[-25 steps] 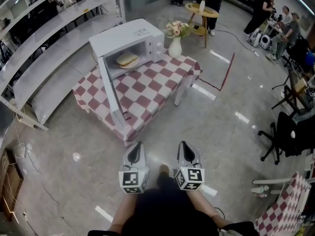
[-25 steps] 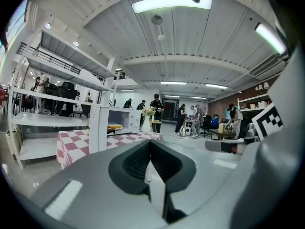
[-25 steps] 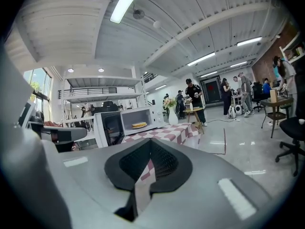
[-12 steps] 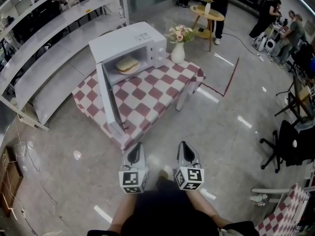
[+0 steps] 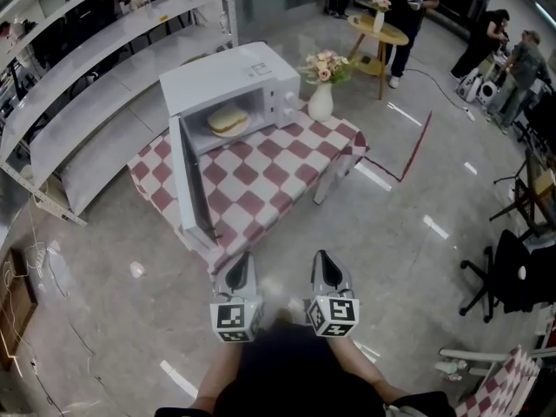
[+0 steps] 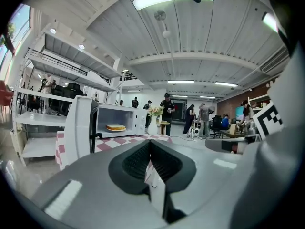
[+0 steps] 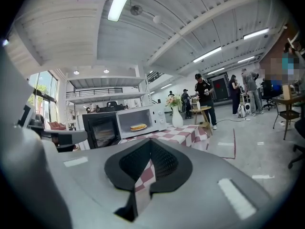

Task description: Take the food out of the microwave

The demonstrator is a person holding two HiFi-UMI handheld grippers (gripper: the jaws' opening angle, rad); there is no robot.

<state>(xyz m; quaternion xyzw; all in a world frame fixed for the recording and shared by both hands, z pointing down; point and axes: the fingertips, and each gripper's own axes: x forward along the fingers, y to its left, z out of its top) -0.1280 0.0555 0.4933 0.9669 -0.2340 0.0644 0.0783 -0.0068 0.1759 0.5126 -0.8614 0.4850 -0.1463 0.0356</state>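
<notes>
A white microwave (image 5: 233, 75) stands on a low table with a red-and-white checked cloth (image 5: 261, 176), and its door (image 5: 193, 179) is swung wide open toward me. Inside lies the food (image 5: 228, 121), a flat round bread on a plate, also seen as the food (image 6: 116, 127) and the food (image 7: 138, 127). My left gripper (image 5: 238, 263) and right gripper (image 5: 326, 261) are side by side over the floor, just short of the table's near corner. Both point level at the microwave, shut and holding nothing.
A white vase of flowers (image 5: 321, 99) stands on the table right of the microwave. Long white shelves (image 5: 78, 102) run along the left. Behind are a round wooden table (image 5: 379, 31) and people standing. A black office chair (image 5: 512, 272) is at the right.
The table and microwave have come closer and lower in the head view as I walk toward them. Both grippers keep their shut jaws and their place in front of me.
</notes>
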